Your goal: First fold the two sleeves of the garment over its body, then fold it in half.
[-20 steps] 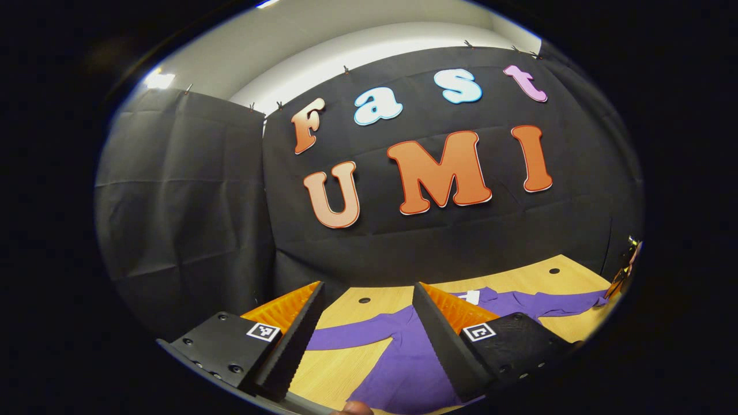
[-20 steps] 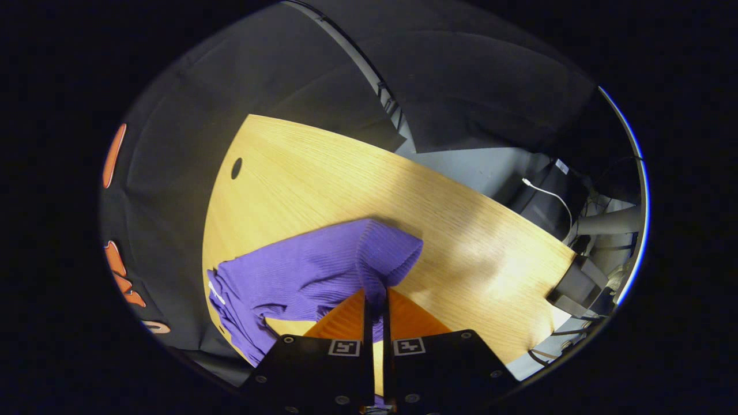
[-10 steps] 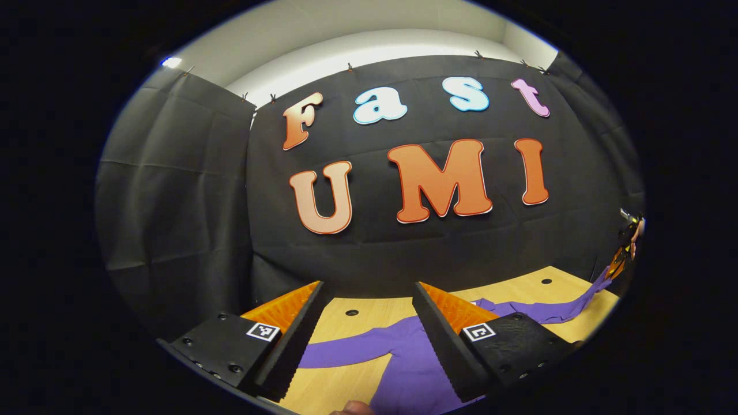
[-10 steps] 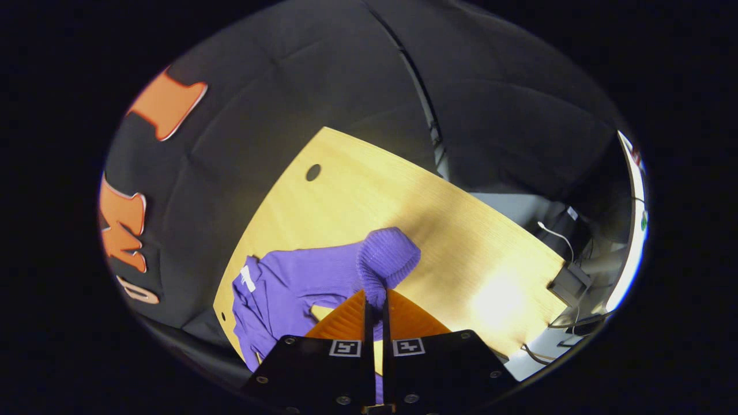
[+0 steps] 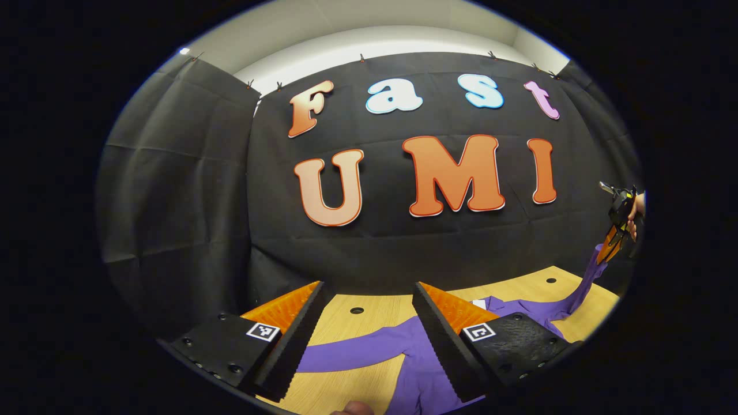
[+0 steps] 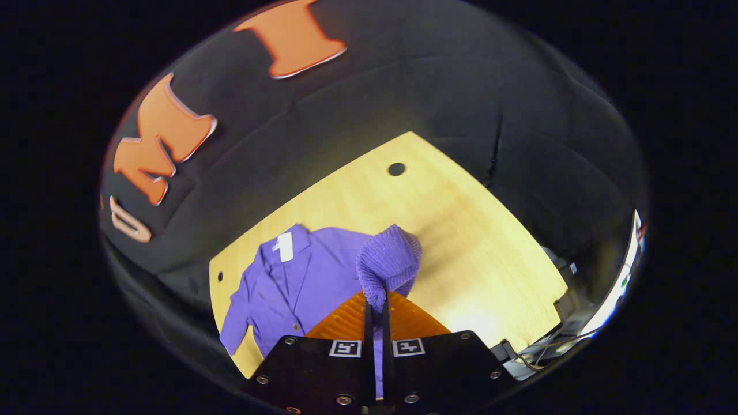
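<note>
A purple long-sleeved garment (image 6: pixel 288 282) lies spread on the wooden table (image 6: pixel 461 230), collar and white tag toward the back wall. My right gripper (image 6: pixel 375 300) is shut on the ribbed cuff of one sleeve (image 6: pixel 389 259) and holds it up above the table. In the left gripper view that sleeve (image 5: pixel 582 282) stretches up from the table to the right gripper (image 5: pixel 611 242) at the far right, with a hand behind it. My left gripper (image 5: pixel 367 285) hangs open over the near side of the garment (image 5: pixel 403 357); the other sleeve (image 5: pixel 346 357) lies flat between its fingers.
Black cloth walls close the back and sides of the table. Small round holes (image 6: pixel 396 169) mark the tabletop. Cables and boxes (image 6: pixel 553 346) sit below the table's right edge. A fingertip (image 5: pixel 351 408) shows at the bottom of the left gripper view.
My right gripper has risen and swung toward the garment's body, lifting the sleeve off the table. The left gripper has stayed open and hardly moved.
</note>
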`<action>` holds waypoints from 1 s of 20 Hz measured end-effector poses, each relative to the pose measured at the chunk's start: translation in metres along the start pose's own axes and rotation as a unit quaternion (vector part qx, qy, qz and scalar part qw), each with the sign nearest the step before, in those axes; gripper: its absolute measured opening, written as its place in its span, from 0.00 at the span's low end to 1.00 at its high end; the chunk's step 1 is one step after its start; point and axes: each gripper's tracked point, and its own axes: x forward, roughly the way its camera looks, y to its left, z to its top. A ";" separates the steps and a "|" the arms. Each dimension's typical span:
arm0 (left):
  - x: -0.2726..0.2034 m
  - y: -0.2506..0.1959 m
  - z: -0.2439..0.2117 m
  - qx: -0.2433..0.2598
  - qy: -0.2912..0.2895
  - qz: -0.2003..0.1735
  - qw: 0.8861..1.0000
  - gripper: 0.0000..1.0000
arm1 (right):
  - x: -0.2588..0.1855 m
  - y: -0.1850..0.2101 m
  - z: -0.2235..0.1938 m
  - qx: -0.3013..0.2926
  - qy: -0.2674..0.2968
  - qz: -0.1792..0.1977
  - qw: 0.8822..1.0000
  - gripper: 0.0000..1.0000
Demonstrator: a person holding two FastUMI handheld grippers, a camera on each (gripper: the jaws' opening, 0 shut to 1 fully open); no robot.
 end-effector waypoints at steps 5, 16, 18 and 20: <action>0.013 0.027 -0.012 -0.007 0.013 0.006 1.000 0.99 | -0.010 0.078 -0.002 -0.072 -0.001 0.024 0.997 0.05; 0.019 0.095 -0.059 -0.008 0.057 0.038 0.998 0.99 | 0.005 0.231 -0.040 -0.185 0.015 0.072 0.980 0.05; 0.019 0.109 -0.069 -0.007 0.067 0.047 0.997 0.99 | 0.017 0.254 -0.056 -0.193 0.028 0.083 0.977 0.05; 0.020 0.121 -0.077 -0.002 0.077 0.057 0.995 0.99 | 0.031 0.276 -0.068 -0.200 0.035 0.089 0.975 0.05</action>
